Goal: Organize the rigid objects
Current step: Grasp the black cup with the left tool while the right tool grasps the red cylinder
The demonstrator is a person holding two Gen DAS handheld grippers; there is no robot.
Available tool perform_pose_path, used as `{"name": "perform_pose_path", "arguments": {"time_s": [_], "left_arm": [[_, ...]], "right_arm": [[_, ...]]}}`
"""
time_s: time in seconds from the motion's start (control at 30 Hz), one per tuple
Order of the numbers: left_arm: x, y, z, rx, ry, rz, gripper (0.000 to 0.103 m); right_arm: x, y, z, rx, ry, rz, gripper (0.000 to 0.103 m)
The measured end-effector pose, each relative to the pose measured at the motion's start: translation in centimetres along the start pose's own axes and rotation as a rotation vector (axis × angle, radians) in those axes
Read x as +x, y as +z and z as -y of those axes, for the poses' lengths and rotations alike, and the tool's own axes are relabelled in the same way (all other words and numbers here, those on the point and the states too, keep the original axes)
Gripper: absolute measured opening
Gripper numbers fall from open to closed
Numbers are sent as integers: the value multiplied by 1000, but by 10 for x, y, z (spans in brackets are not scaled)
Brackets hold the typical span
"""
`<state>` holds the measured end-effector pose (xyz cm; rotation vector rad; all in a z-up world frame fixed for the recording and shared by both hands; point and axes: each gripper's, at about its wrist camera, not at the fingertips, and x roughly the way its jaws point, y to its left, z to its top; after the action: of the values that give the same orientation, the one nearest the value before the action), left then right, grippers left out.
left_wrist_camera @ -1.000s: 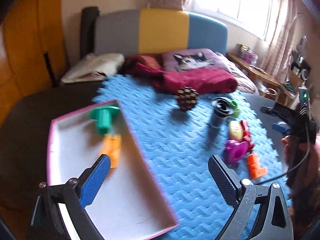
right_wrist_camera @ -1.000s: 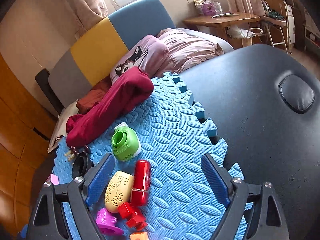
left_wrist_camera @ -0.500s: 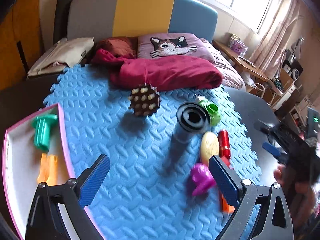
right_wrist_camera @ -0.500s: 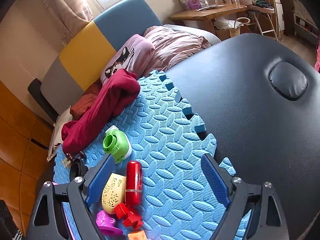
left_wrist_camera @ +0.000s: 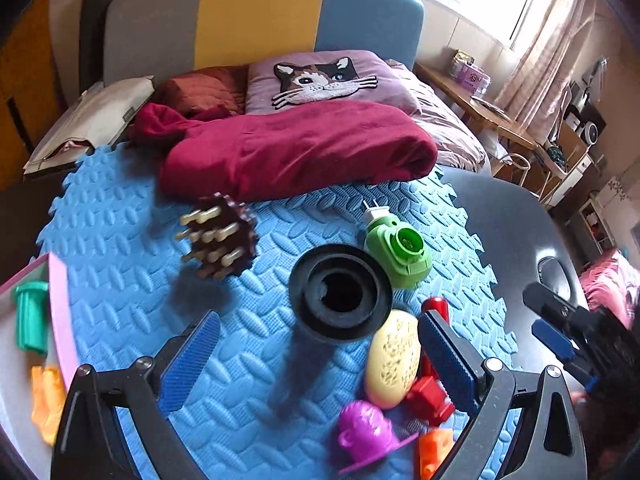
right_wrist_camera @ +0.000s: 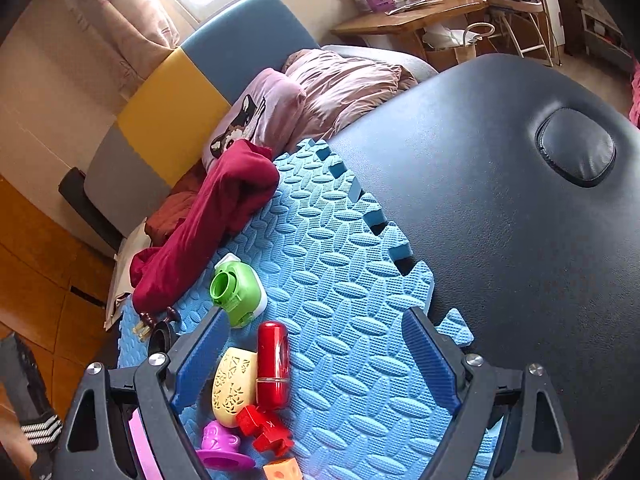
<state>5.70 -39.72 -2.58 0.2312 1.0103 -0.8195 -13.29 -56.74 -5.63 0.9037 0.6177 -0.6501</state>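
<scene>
My left gripper [left_wrist_camera: 316, 354] is open and empty, hovering just above a black cup-shaped cylinder [left_wrist_camera: 340, 292] on the blue foam mat [left_wrist_camera: 120, 280]. Around it lie a brown spiky ball [left_wrist_camera: 218, 236], a green plug-in device [left_wrist_camera: 398, 252], a cream oval piece [left_wrist_camera: 394, 364], a red cylinder [left_wrist_camera: 434, 306], a red block [left_wrist_camera: 430, 398], a purple toy cup [left_wrist_camera: 364, 432] and an orange block [left_wrist_camera: 434, 450]. My right gripper [right_wrist_camera: 316, 354] is open and empty above the mat, with the red cylinder [right_wrist_camera: 273, 364] and the cream piece [right_wrist_camera: 232, 386] between its fingers. It also shows in the left wrist view [left_wrist_camera: 560, 328].
A pink-rimmed white tray [left_wrist_camera: 58, 320] at the left holds a green piece [left_wrist_camera: 30, 318] and an orange piece [left_wrist_camera: 48, 400]. A dark red cloth [left_wrist_camera: 296, 152] lies on the mat's far edge. The black padded table [right_wrist_camera: 520, 220] extends to the right. Pillows and a headboard stand behind.
My left gripper has swung right, away from the tray, and closer over the black cylinder and the toy cluster. My right gripper has shifted only slightly.
</scene>
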Motion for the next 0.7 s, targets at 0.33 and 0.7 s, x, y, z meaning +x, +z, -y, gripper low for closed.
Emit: {"name": "perform_pose_path", "arguments": {"time_s": [0.33, 0.7], "left_arm": [[40, 9, 0, -13, -66, -66, 57], [-17, -34, -37, -21, -52, 14, 56]], "right_arm": [[4, -1, -5, -41, -22, 6, 90], [14, -4, -8, -80, -30, -28, 90]]}}
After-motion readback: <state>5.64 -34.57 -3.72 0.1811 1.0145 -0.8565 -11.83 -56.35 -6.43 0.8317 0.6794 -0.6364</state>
